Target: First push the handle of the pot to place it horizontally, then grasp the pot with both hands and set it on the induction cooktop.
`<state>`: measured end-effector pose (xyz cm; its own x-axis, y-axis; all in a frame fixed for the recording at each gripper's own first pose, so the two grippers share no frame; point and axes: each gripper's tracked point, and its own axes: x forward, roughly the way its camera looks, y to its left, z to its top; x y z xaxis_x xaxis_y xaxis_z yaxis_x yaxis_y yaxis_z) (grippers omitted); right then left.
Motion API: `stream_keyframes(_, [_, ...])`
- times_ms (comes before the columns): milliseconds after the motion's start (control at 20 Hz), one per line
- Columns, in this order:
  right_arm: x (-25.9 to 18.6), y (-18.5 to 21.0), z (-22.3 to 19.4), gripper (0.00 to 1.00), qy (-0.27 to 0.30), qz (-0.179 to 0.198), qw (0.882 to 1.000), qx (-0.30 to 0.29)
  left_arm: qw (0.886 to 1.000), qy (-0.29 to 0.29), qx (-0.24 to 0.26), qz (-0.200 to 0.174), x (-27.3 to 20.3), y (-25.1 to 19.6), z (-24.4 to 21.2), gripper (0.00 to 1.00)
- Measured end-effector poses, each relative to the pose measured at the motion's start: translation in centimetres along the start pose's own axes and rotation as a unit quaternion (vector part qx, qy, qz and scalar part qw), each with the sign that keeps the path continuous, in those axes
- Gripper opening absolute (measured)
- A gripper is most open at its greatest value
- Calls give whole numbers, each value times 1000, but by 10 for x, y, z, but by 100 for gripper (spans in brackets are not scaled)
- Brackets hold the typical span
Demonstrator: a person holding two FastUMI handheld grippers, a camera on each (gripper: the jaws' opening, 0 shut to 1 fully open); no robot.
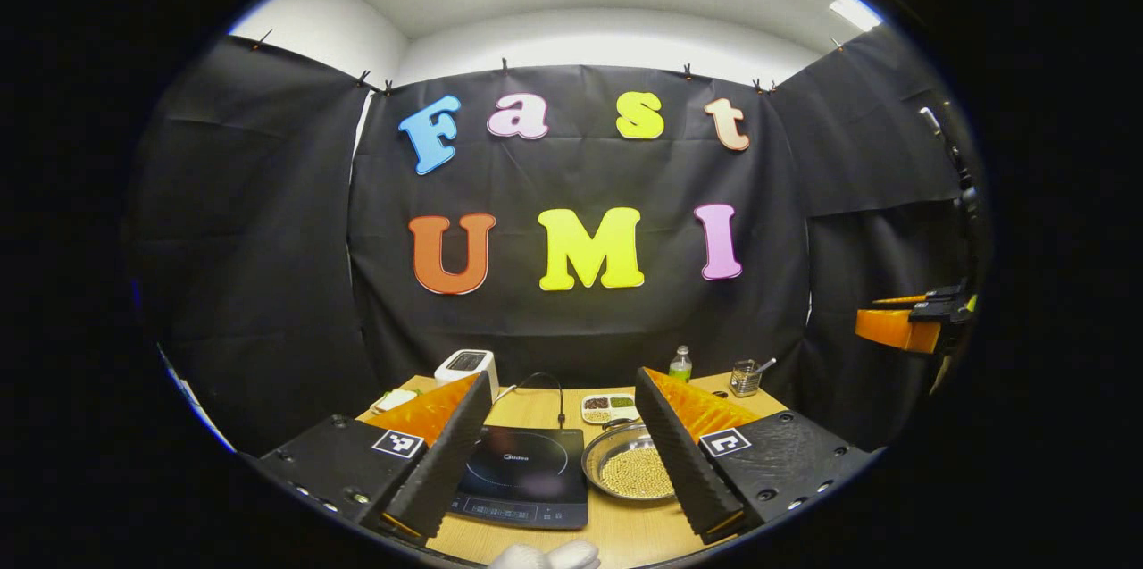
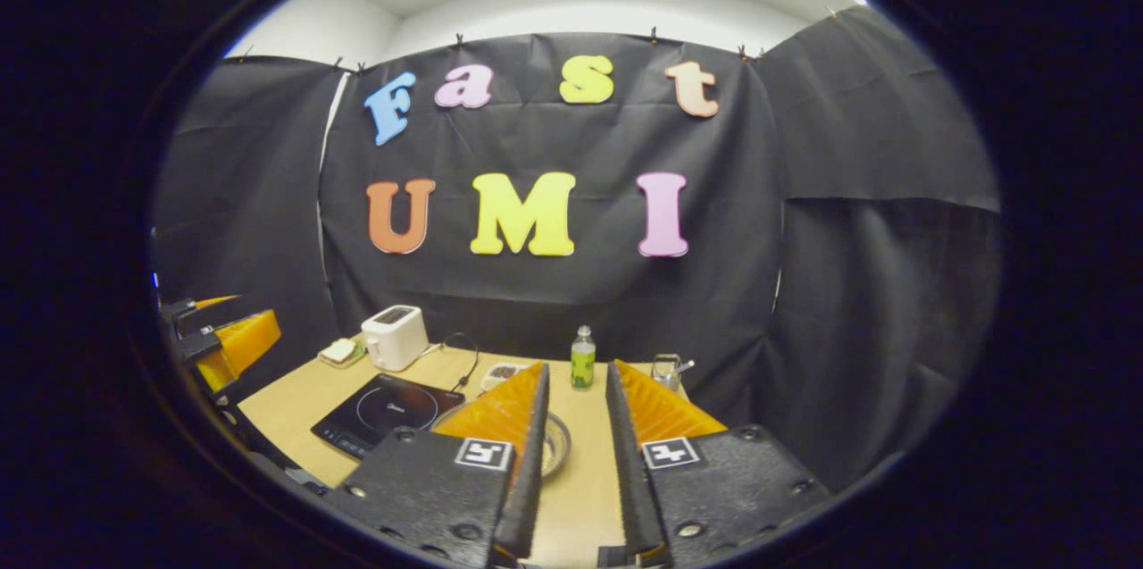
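Both grippers, left (image 1: 563, 453) wide open and right (image 2: 576, 462) narrowly open, hold nothing above the pot (image 1: 625, 466) beside the induction cooktop (image 1: 522, 471); pushing its unseen handle comes first.

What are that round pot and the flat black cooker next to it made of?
The pot looks like bare metal, probably stainless steel: silvery rim with bright glints. The induction cooktop seems topped with glossy black glass or ceramic, judging by its smooth sheen and printed ring. The table looks like light wood or wood-look laminate.
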<state>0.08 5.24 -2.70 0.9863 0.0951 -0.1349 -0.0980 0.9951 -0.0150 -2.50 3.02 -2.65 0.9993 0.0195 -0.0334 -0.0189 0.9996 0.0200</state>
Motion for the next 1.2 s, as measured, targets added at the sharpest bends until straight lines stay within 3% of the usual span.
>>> stream_keyframes(100, [18,17,-26,14,40,33,999,-3,1000,-6,-7,0,-6,-1,1,96])
stream_keyframes(200, [35,42,-61,1,89,77,993,5,1000,-7,-10,4,-9,1,0,96])
stream_keyframes(400, [53,74,-137,4,168,136,976,-24,1000,-4,-19,24,-17,14,1,96])
stream_keyframes(700, [74,104,-248,4,268,174,945,-71,997,-1,-21,68,-28,36,-1,96])
stream_keyframes(900, [89,128,-287,4,303,196,929,-83,996,1,-4,87,-35,41,1,96])
stream_keyframes(1200, [118,154,-315,1,326,212,917,-84,995,14,6,102,-36,36,1,96])
